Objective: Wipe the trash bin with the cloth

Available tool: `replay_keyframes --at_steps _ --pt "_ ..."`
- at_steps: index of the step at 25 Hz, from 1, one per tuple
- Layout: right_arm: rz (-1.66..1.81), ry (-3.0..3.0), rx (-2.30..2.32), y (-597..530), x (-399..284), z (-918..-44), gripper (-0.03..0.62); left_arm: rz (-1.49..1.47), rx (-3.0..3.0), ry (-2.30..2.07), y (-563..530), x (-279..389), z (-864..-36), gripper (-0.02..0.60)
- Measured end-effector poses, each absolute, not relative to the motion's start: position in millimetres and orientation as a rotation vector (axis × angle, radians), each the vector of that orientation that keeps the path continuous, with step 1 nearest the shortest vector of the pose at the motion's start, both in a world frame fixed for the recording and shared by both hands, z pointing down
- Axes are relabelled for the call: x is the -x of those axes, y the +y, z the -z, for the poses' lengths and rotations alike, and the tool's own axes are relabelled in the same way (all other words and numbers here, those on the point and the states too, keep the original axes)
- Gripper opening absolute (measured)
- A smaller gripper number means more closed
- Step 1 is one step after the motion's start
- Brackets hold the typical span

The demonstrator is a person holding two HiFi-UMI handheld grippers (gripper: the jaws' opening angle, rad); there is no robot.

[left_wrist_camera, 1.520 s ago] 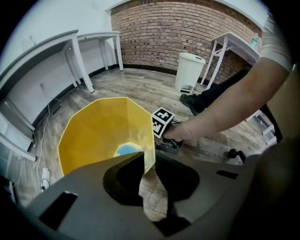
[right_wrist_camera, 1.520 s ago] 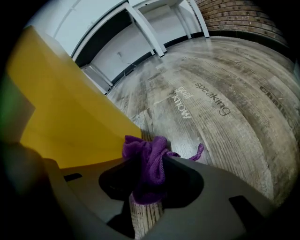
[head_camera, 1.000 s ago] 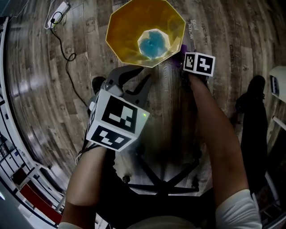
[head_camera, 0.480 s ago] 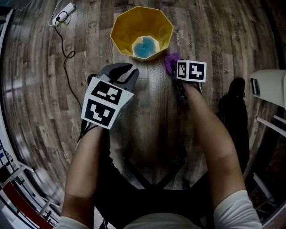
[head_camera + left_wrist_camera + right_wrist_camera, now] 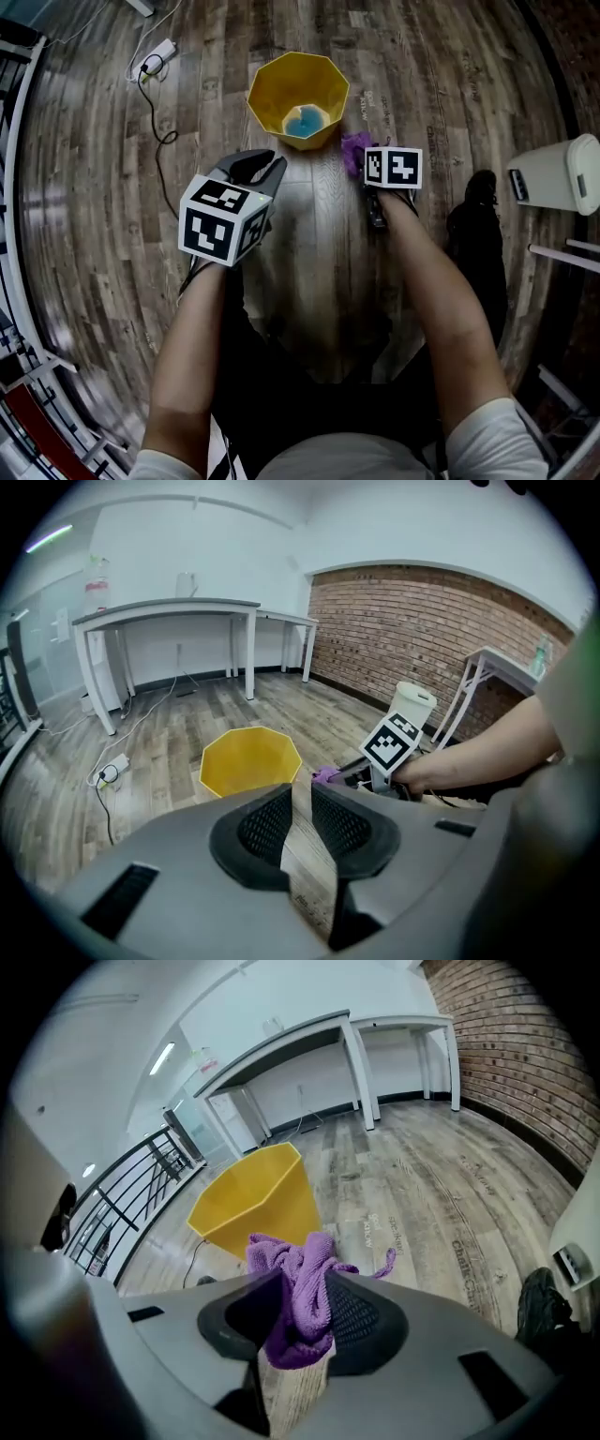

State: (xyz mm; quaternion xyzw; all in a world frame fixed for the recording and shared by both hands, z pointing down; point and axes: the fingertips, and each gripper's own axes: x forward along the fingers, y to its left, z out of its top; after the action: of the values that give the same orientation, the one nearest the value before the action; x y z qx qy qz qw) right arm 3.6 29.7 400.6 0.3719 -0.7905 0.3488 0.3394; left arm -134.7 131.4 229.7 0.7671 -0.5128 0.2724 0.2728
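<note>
The yellow trash bin [image 5: 298, 100] stands upright on the wooden floor [image 5: 450, 84], mouth open upward, with something blue [image 5: 305, 121] lying at its bottom. Near its rim, the right claw [image 5: 302, 1281] is clamped on a bunched purple cloth [image 5: 292, 1251], which spills out above the jaws. The left claw [image 5: 302, 797] hangs on the bin's near side, jaws a narrow gap apart, only floorboards showing between them. A white bin [image 5: 553, 175] stands well off to the right, a power strip [image 5: 155, 58] to the left.
</note>
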Motion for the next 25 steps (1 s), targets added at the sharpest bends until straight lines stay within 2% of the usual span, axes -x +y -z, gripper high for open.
replay_keyframes --at_steps 13,25 --pt "-0.866 -2.160 -0.978 79 -11 -303 0.141 -0.627 -2.042 -1.458 199 126 -161 0.032" --pt "-0.857 -2.239 -0.986 90 -1 -258 0.141 -0.498 -2.038 -1.452 218 111 -137 0.008"
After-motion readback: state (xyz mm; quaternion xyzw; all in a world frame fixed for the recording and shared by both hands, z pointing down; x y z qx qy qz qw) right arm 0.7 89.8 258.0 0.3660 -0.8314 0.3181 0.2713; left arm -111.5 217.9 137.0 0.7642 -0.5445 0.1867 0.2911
